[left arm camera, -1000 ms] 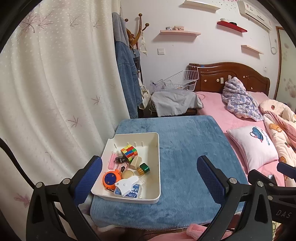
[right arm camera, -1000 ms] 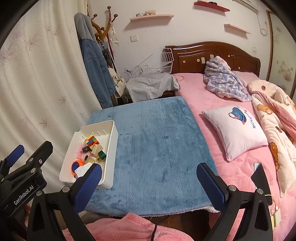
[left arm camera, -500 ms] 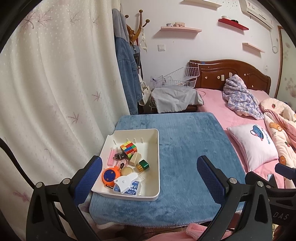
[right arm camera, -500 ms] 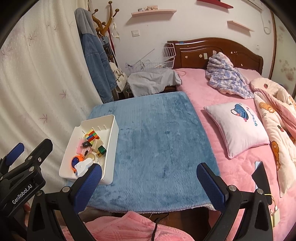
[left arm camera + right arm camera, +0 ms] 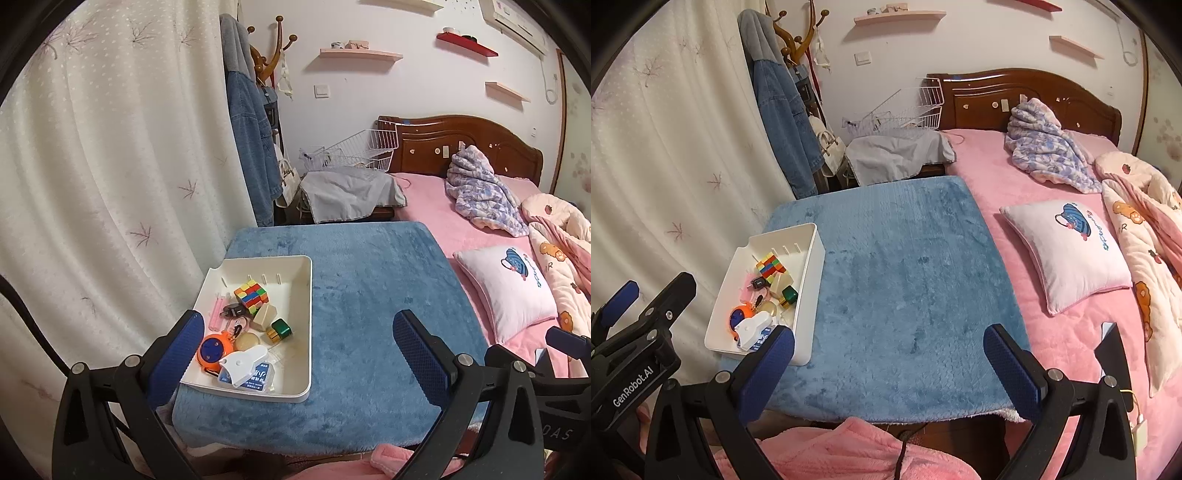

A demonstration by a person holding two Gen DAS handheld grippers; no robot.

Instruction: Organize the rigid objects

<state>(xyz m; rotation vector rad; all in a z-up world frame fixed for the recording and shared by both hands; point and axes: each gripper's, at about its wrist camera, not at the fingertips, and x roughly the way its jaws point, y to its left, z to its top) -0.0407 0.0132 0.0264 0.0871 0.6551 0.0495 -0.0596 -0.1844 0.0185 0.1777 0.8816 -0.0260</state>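
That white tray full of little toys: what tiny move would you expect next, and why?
Probably the left gripper lowers toward the white tray to pick something, perhaps the Rubik's cube. Both grippers are open and empty, all objects sit heaped in the tray, and the blue mat is bare.

Evenly and softly lit indoors, moderately bright, with no hard shadows or glare and no visible light source. Strong fisheye bending toward the edges, curving the curtain (image 5: 110, 166) at left and the headboard (image 5: 1015, 92) at upper right, with black vignette in every corner. Sharp in the centre, slightly soft and grainy near the rim.
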